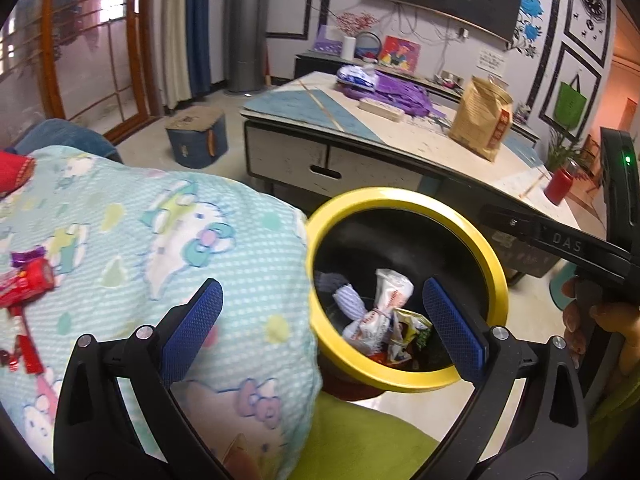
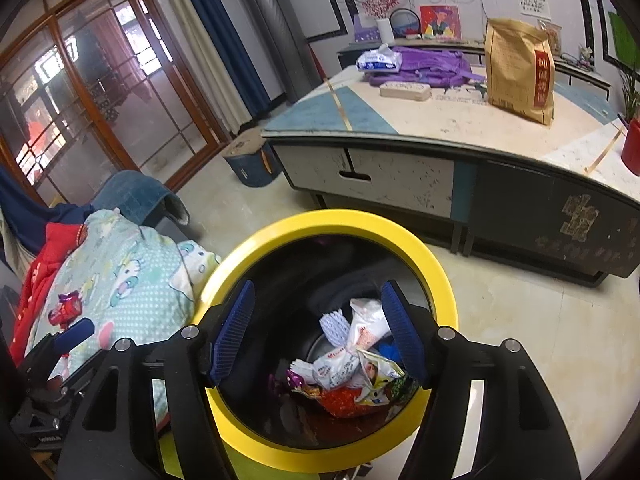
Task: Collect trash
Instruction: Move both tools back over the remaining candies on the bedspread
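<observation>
The room was a lived-in sitting room with a pale floor; a low table stood at twelve o'clock beyond the bin, and a blanket printed with cartoon cats lay bunched at nine o'clock, touching the bin's yellow rim. The trash, a heap of crumpled wrappers, sat in the bin's bottom; a red wrapper lay on the blanket toward nine o'clock, apparently yet to be gathered.

The left gripper stood spread wide with nothing between its pads, one finger over the blanket and the other over the bin's mouth; the right gripper hung over the opening, jaws parted and empty.

The drop looked done, so the sound course would be to lift both claws straight clear of the rim before swinging toward nine o'clock; the rim sat close under the fingers and a sideways pull might tip the bin. Open floor lay from one to three o'clock; the blanket crowded the left side, and its soft folds could snag a pad.
</observation>
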Demonstrator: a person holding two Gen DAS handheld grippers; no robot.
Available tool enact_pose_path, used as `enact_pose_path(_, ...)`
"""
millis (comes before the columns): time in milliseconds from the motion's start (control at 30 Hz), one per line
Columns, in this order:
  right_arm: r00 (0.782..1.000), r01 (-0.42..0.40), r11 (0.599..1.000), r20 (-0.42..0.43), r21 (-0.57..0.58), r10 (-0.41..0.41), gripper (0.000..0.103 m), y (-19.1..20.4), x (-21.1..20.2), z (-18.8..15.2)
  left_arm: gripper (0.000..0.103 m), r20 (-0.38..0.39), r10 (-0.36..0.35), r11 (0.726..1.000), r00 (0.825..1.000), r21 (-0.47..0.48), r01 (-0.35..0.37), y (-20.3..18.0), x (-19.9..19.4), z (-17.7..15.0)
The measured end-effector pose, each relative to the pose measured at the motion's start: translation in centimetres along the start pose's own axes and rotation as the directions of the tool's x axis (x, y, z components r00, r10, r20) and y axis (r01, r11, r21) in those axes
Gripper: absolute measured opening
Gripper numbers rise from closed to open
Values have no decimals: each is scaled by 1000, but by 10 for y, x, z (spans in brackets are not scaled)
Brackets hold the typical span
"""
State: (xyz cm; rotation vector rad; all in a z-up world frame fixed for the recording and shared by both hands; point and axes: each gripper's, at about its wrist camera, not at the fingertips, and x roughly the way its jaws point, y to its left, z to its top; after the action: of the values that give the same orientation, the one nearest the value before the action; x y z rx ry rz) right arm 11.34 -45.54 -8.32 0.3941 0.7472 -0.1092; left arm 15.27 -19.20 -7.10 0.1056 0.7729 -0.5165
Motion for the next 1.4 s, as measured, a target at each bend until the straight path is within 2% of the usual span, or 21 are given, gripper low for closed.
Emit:
enact_pose_path(333,997,-44,997,54,-67,48,64,31,-22,1,92,72,75,995,995,-64,-70,30,-36,4)
enact_pose_path(533,993,-71,989,85,-127,82,64,57,-37,1,92,123,131,987,984,-110,-117,51,-59,2)
enact_pose_path(667,988,-89,982,109,-167,108,69,74,-47,-2,92,143,153,981,978,-139,-133,64,-71,1)
enact_pose_path(1000,983,-119,958,107,-261,152,72,116,-58,-15,92,176,217,961,960,-214,-178,98,-96,-6)
enact_pose_path(1400,977,-149,932,95,-331,190,72,153,-63,-27,92,183,286,922,941,-320,-219,143,-114,-17)
